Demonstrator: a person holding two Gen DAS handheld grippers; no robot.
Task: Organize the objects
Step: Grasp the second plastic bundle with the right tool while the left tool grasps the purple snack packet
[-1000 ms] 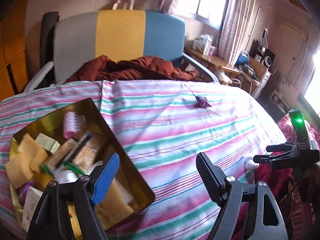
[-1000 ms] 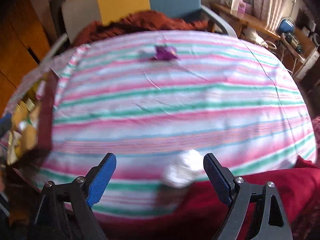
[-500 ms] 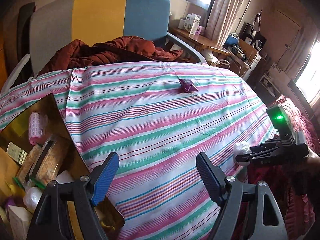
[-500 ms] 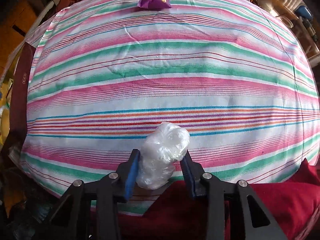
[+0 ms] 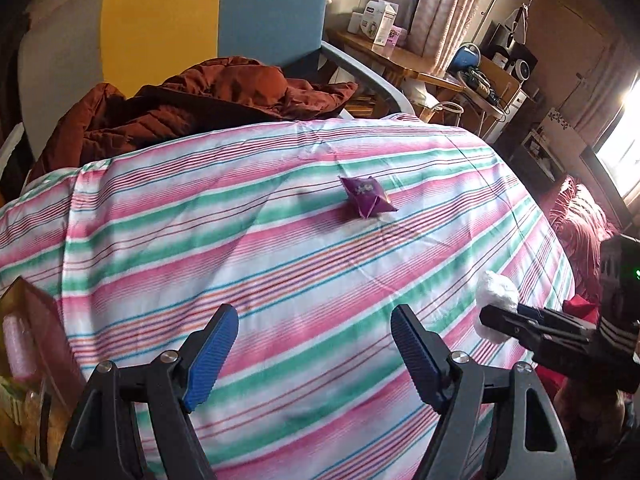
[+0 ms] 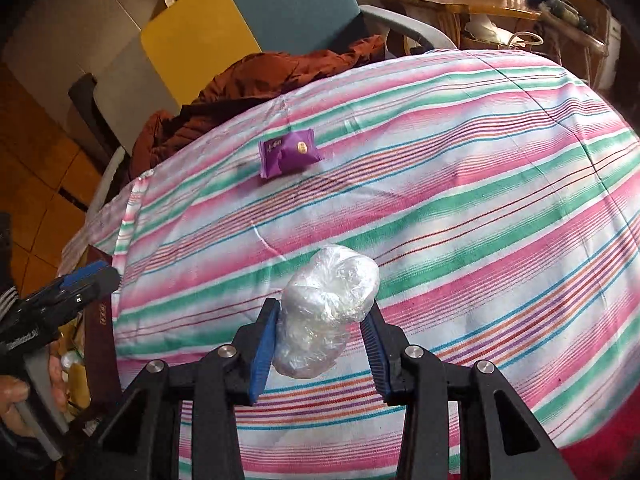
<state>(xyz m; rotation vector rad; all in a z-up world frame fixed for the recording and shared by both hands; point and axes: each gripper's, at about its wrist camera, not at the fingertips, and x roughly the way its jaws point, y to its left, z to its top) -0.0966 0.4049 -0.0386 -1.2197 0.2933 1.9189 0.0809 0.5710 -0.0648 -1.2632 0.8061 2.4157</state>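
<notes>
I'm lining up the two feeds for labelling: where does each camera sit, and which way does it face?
Left wrist: on the open left gripper, facing across the striped bedspread toward the purple packet.
Right wrist: on the right gripper, which clamps a clear plastic wad; a hand shows at left.
Shared: packet, wad, bedspread, each other's gripper.

1 purple snack pkt (image 6: 289, 156), 1 clear plastic wad (image 6: 328, 309), 2 grippers, 1 striped cloth (image 5: 280, 264)

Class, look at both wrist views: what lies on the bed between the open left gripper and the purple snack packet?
Only bare striped bedsheet lies between the left gripper and the purple snack packet; the left wrist view shows it best.
</notes>
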